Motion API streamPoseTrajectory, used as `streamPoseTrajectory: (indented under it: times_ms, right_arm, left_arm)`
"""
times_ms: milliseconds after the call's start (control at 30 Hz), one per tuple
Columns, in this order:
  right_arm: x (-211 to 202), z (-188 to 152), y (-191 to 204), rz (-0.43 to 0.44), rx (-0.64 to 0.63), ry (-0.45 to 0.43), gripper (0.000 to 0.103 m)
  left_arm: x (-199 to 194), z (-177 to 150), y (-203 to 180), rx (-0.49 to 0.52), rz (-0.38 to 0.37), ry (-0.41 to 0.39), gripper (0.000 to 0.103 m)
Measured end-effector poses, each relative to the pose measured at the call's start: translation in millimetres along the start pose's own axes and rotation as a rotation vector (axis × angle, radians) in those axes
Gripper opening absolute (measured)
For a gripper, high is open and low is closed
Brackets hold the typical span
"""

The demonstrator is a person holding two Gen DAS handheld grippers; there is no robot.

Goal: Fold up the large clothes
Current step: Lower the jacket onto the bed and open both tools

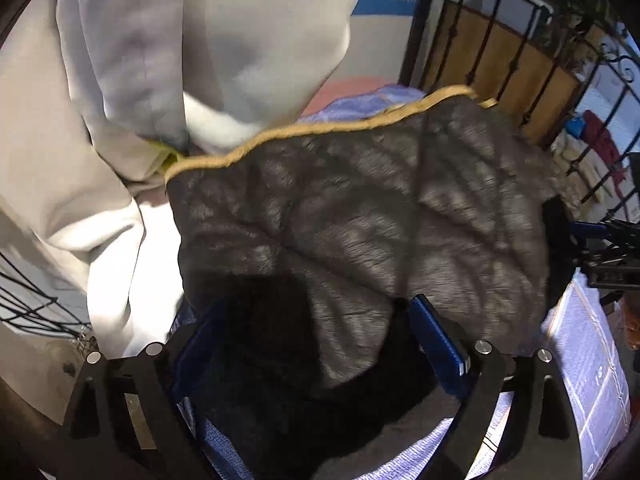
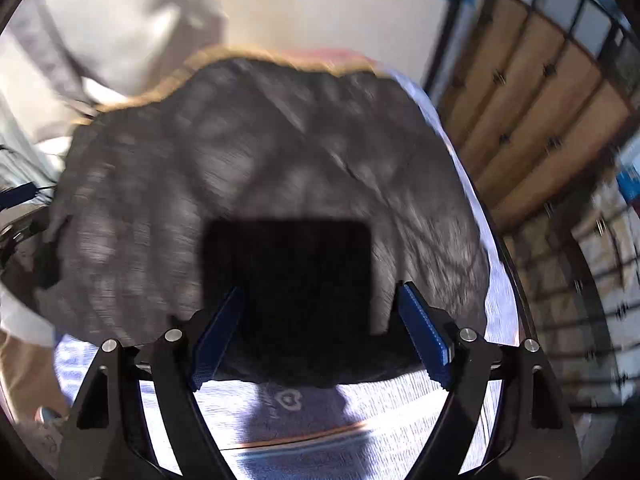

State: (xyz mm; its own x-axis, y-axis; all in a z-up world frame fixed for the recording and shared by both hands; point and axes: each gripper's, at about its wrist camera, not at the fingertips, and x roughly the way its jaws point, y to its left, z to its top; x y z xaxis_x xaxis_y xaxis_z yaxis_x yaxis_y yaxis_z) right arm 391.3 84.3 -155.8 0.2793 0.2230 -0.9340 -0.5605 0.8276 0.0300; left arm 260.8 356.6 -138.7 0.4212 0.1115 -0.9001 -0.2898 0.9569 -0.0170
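A dark grey fuzzy garment (image 1: 360, 208) with a tan trim edge (image 1: 320, 128) lies bunched on a pale blue patterned cover (image 1: 588, 360). My left gripper (image 1: 316, 320) hangs over its near edge, blue pads (image 1: 436, 336) wide apart and not pressing the cloth. In the right wrist view the same garment (image 2: 260, 152) fills the middle. My right gripper (image 2: 320, 290) is open above its near edge, and the cover (image 2: 304, 412) shows between the fingers. The right gripper's black frame (image 1: 608, 252) also shows at the garment's right side.
A person in pale clothing (image 1: 132, 60) stands close behind the garment on the left. A black iron railing with wooden panels (image 1: 500, 52) runs behind and to the right. Black wire mesh (image 1: 28, 304) sits at the left edge. Red cloth (image 1: 600, 136) lies beyond the railing.
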Motion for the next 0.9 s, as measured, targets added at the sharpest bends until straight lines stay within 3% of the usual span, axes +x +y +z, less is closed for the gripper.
streamPoseTrajectory:
  times_ms: [67,133,233,400,900]
  right_arm:
    - [21,4,-23,0.061,0.115,0.061,0.085]
    - [30,10,-25,0.072,0.116,0.083,0.086]
    - [40,19,-15,0.020,0.079,0.112,0.089]
    - [63,21,-16,-0.014,0.103,0.163,0.091]
    - [36,8,30,-0.177,0.112,0.111,0.095]
  left_arm:
    - [31,1,17,-0.099,-0.106,0.085,0.096]
    - [39,3,27,-0.141,-0.125,0.082,0.097]
    - [48,7,22,-0.091,-0.096,0.090,0.098]
    - [72,12,19,-0.107,-0.098,0.124,0.098]
    - [82,21,14,-0.084,-0.080,0.162,0.099]
